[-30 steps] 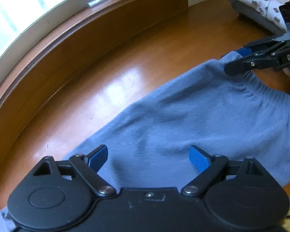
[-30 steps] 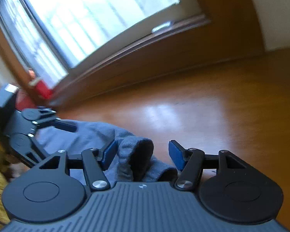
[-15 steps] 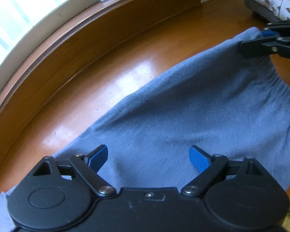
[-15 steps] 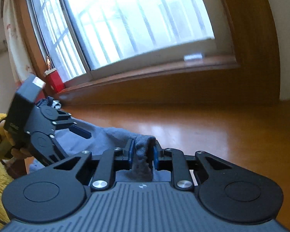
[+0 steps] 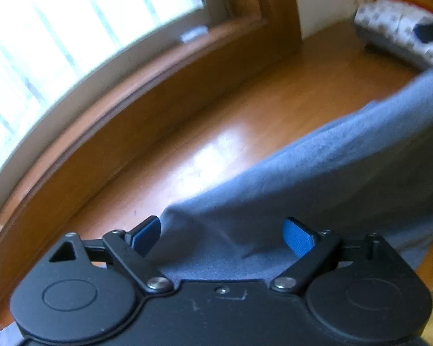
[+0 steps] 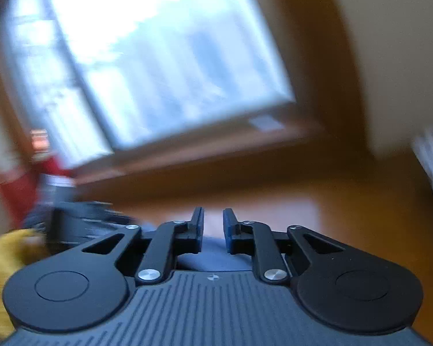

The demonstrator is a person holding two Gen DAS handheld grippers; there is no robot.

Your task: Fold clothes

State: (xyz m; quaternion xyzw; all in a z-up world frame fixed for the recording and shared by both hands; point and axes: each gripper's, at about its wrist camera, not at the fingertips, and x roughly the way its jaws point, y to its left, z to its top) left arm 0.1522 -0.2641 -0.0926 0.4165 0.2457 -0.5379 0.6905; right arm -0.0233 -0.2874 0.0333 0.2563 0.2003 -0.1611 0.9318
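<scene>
- Blue-grey garment [image 5: 317,178]: the task's thing, in the left wrist view spanning from lower centre to the right edge, raised off the wooden surface [image 5: 216,132] toward the upper right; its near edge lies between the pads of the left tool.
- Left tool [image 5: 222,235]: bottom of the left wrist view, black body, blue pads spread wide, cloth between them but not pressed by either pad.
- Right tool [image 6: 213,230]: bottom of the right wrist view, jaws drawn close together with a narrow slit showing; grey-blue cloth [image 6: 213,252] sits at the base of the fingers. Whether the pads pinch it cannot be told from this blurred view.
- Yellow fabric [image 6: 3,262]: lower left of the right wrist view, blurred.
- Red object [image 6: 20,184]: left edge of the right wrist view, blurred, kind unclear.
- Patterned folded pile [image 5: 401,34]: upper right of the left wrist view, white with grey marks, resting on the surface, apart from the garment.
- Window [image 5: 72,34]: upper left of the left wrist view, bright, with a wooden sill [image 5: 147,92] beyond the surface.
</scene>
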